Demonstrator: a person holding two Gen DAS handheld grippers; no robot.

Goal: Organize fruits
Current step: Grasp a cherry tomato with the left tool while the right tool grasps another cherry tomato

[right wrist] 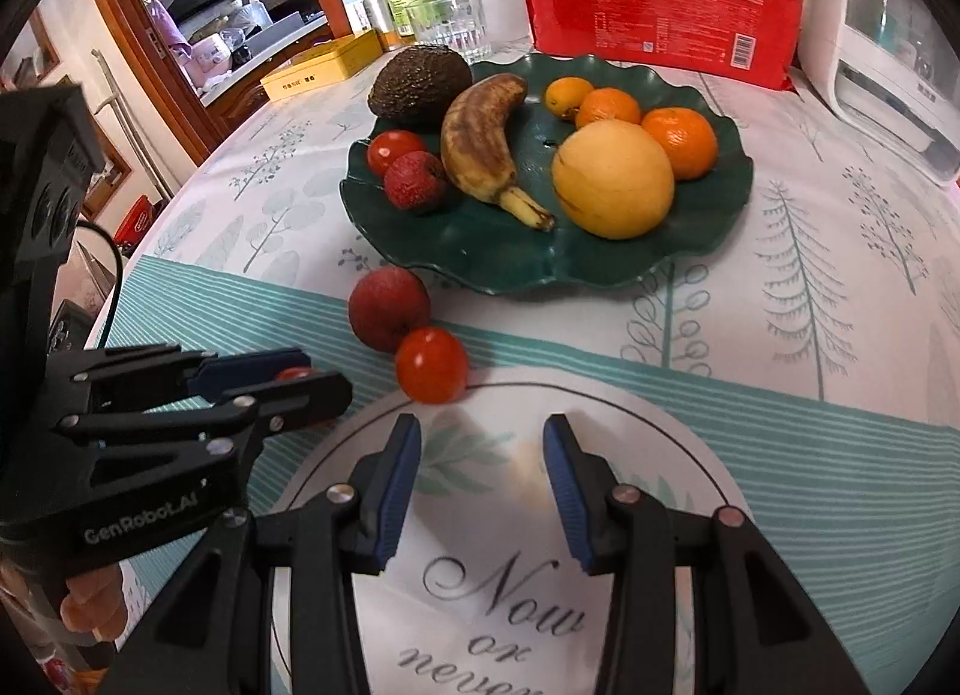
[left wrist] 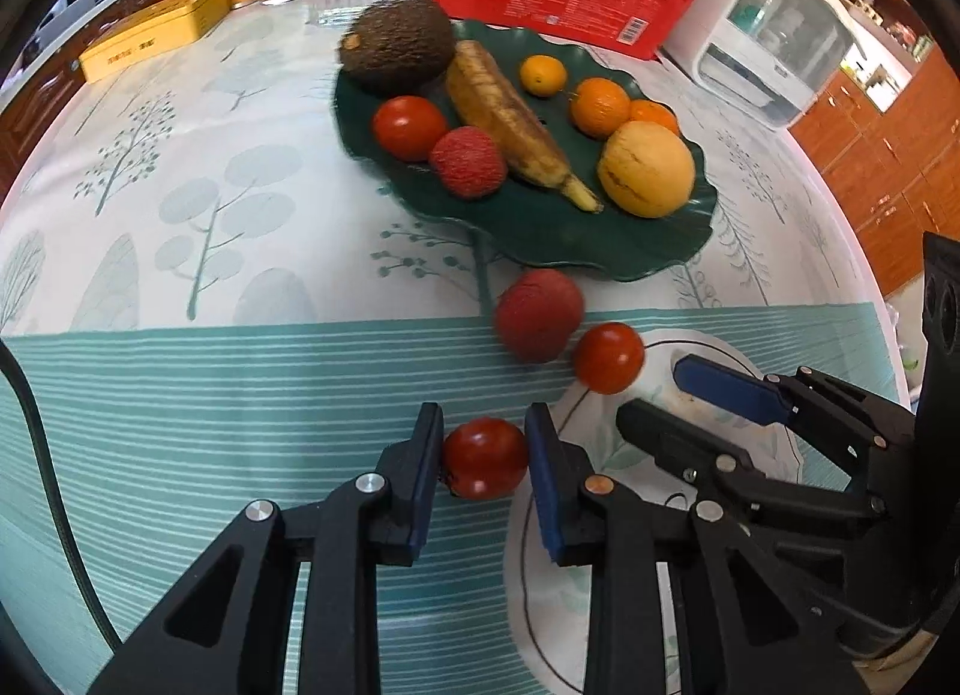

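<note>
My left gripper is shut on a small red tomato just above the striped tablecloth; in the right wrist view it shows at the left with the tomato peeking between its fingers. My right gripper is open and empty over a round white mat; it also shows in the left wrist view. A red lychee and another tomato lie touching on the cloth in front of a dark green leaf-shaped plate. The plate holds an avocado, banana, tomato, lychee, oranges and a yellow fruit.
Behind the plate stand a red package, a glass, bottles and a yellow tin. A white appliance sits at the far right. The table edge curves along the left, with cabinets beyond.
</note>
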